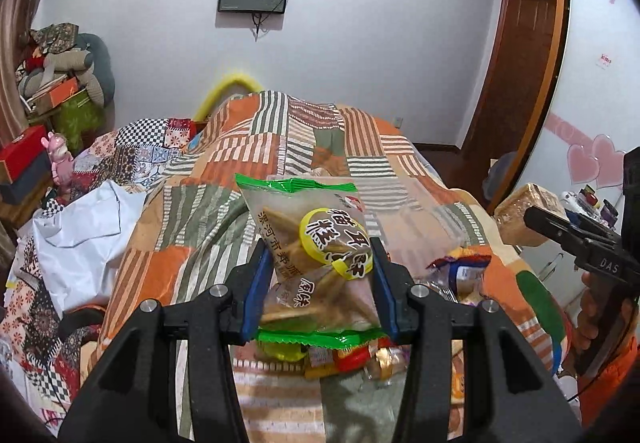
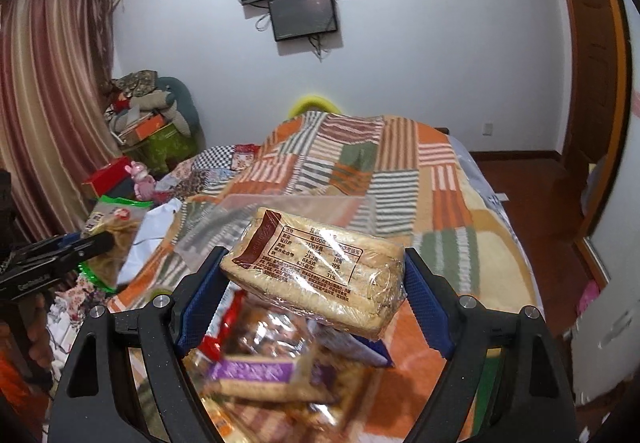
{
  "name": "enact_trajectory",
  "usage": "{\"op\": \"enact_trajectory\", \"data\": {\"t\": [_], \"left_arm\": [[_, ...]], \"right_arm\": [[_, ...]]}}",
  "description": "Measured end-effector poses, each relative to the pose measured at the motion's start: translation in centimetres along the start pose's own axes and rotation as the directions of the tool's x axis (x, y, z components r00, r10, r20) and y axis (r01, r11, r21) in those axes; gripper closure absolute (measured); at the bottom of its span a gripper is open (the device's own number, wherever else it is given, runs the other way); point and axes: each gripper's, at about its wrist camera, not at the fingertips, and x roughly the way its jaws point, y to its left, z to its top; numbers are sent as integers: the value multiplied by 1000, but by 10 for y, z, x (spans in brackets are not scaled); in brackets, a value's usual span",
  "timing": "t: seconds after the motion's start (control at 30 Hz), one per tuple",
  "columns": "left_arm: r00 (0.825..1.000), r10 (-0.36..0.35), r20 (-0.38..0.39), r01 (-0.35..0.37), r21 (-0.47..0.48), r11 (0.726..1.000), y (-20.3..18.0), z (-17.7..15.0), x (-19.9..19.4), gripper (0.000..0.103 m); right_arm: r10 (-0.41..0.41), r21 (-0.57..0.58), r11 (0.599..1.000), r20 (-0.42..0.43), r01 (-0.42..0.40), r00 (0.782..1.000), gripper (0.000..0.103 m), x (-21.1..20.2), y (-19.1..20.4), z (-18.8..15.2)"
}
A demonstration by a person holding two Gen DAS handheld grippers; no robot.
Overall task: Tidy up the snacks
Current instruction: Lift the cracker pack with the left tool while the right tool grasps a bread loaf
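Left gripper point(image 1: 320, 283) is clamped on the green-edged cracker bag point(image 1: 310, 243), pads pressing its sides, bag standing up between the fingers, above the snack pile point(image 1: 348, 359). Keep that squeeze light; crackers break. Over to the right gripper point(image 2: 316, 295): jaws wide, gripping the wrapped biscuit block point(image 2: 316, 267) across its length. Carry it level, clear of the pile below.

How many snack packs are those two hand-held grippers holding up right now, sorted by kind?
Green-edged clear bag of brown crisps, in the left hand-held gripper: 1
Clear-wrapped block of pale wafers, in the right hand-held gripper: 1
Total: 2
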Motion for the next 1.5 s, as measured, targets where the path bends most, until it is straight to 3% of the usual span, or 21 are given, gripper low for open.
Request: {"op": "enact_trajectory", "data": {"t": [0.33, 0.83, 1.1, 1.37, 1.5], "left_arm": [[1000, 8, -2, -8, 22, 1000, 0, 27, 36, 57], [995, 23, -96, -18, 56, 998, 1, 43, 108, 56], [985, 8, -174, 1, 54, 999, 3, 40, 148, 57], [969, -20, -246, 32, 46, 998, 5, 38, 176, 56], [959, -22, -283, 37, 50, 998, 7, 34, 185, 56]], "right_arm": [[27, -29, 999, -7, -27, 1000, 20, 30, 5, 14], [-16, -71, 997, -130, 7, 991, 20, 88, -10, 21], [29, -75, 996, -250, -49, 968, 20, 117, -14, 21], [13, -135, 989, -341, -63, 940, 20, 136, -12, 15], [26, -129, 988, -397, -84, 917, 20, 144, -14, 13]]}}
